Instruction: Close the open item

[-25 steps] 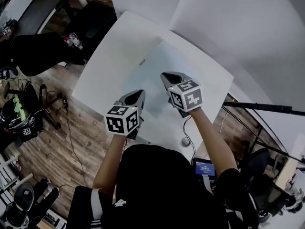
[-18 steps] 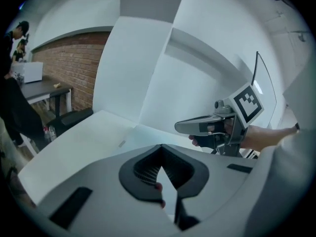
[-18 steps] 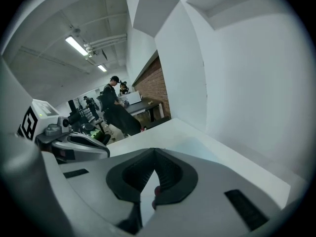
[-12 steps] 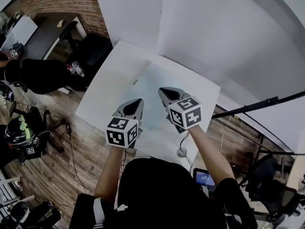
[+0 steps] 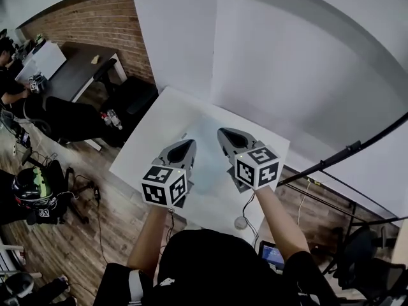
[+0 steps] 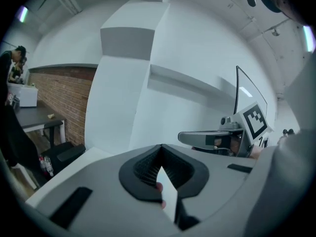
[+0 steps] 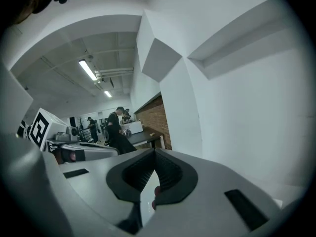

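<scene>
None of the views shows an item that stands open. Both grippers are held up over a white table (image 5: 150, 129), side by side and pointing away from me toward the white wall. In the head view my left gripper (image 5: 184, 145) is shut, with nothing between its jaws. My right gripper (image 5: 225, 134) is shut as well and holds nothing. In the left gripper view, the left gripper (image 6: 161, 148) has its jaws closed to a point, and the right gripper (image 6: 217, 138) shows beside it. The right gripper view shows the right gripper (image 7: 155, 153) closed, with the left gripper (image 7: 74, 152) at its left.
White partition panels (image 5: 287, 62) stand behind the table. A small grey mark (image 5: 183, 136) lies on the tabletop. A dark desk (image 5: 76, 75), black chairs (image 5: 134, 97) and a brick wall (image 5: 95, 18) are at left. A black stand pole (image 5: 344, 153) crosses at right. A helmet (image 5: 29, 187) rests on the wood floor.
The head view has tilted upward, so more wall shows and the table sits lower and smaller. Both grippers stay side by side, shut, shifted slightly down in the picture.
</scene>
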A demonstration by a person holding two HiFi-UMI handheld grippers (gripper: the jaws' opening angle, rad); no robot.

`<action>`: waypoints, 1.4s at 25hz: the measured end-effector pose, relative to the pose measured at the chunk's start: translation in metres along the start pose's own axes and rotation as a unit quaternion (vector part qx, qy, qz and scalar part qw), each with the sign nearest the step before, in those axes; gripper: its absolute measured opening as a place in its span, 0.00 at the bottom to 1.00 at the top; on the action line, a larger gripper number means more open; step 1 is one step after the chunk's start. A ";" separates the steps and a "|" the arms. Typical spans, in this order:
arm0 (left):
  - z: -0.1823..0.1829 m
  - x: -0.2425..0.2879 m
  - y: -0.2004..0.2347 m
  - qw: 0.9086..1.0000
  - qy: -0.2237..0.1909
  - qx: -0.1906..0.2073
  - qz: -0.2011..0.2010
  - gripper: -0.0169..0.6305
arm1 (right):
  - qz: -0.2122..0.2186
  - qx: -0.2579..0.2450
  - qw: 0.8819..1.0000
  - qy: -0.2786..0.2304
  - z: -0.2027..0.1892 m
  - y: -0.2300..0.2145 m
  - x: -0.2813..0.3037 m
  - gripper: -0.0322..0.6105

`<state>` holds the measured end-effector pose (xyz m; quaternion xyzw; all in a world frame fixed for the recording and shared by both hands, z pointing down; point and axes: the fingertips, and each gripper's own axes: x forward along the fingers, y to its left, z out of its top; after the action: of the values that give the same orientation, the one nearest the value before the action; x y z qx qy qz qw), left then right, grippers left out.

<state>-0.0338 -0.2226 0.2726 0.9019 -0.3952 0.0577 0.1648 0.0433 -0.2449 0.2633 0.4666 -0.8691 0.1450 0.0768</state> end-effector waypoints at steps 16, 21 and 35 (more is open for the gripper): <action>0.079 -0.002 -0.035 0.996 -0.067 0.051 -0.015 0.04 | -0.022 -0.052 0.992 -0.108 0.086 0.002 -0.051 0.11; 0.092 -0.002 -0.042 0.994 -0.085 0.065 -0.014 0.04 | -0.026 -0.047 0.991 -0.120 0.092 -0.003 -0.060 0.11; 0.091 -0.004 -0.041 0.995 -0.085 0.060 0.002 0.04 | -0.032 -0.063 0.988 -0.138 0.100 0.000 -0.063 0.11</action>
<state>-0.0086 -0.2253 0.1762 0.9108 -0.4057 0.0048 0.0759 0.0780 -0.2272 0.1520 0.5043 -0.8632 0.0216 -0.0104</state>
